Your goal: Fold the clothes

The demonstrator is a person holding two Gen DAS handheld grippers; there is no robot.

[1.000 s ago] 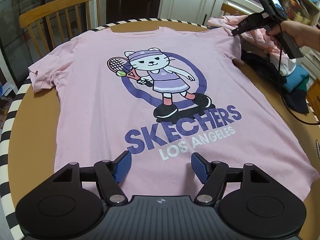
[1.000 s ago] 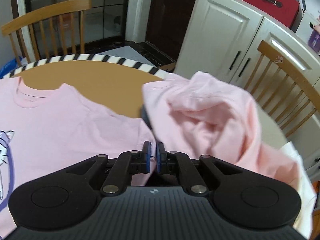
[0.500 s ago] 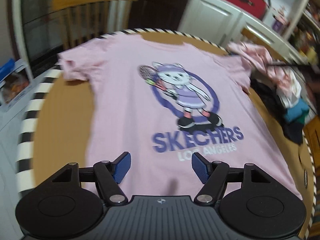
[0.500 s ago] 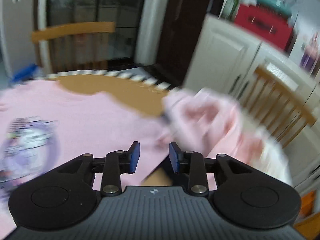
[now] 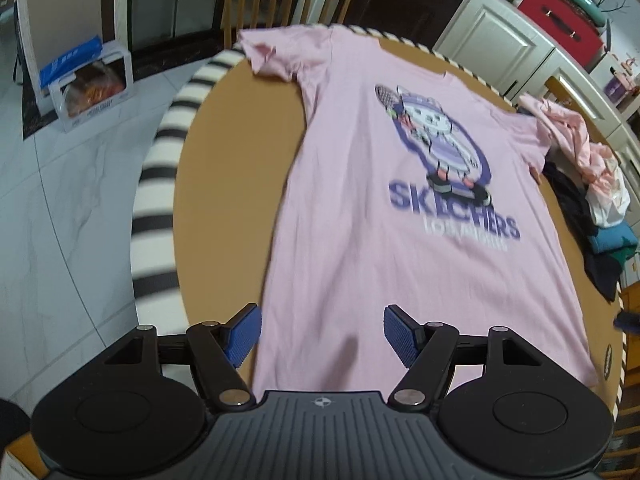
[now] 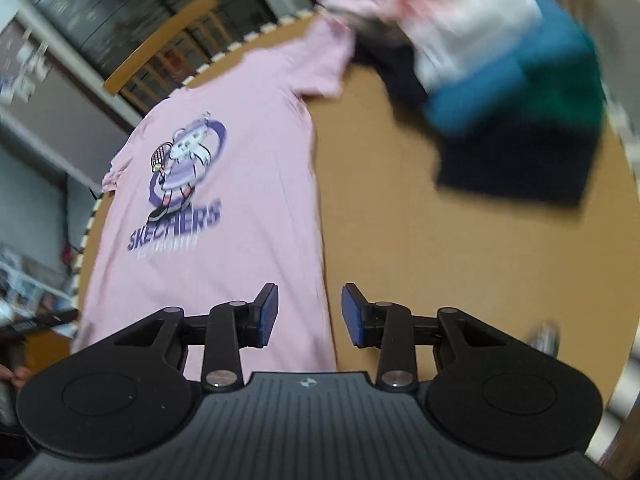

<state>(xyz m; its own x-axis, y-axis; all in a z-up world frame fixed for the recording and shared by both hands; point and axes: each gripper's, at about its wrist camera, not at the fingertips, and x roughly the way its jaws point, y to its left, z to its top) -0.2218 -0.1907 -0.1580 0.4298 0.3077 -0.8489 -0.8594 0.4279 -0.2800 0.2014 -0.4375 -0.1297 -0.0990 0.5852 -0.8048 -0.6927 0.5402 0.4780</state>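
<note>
Your pink shirt (image 5: 360, 208) lies flat, print up, on the round surface (image 6: 420, 240): spread, with 0 folds made. Your left gripper (image 5: 322, 334) is wide open and empty; your right gripper (image 6: 308, 314), fingers just opening, hovers empty at the hem corner.

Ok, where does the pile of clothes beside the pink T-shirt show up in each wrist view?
Left wrist view: the pile of clothes lies at the right edge, past the T-shirt's sleeve.
Right wrist view: the pile fills the upper right, blurred, right of the T-shirt.
Shared landmark: the purple cat print on the T-shirt.
</note>
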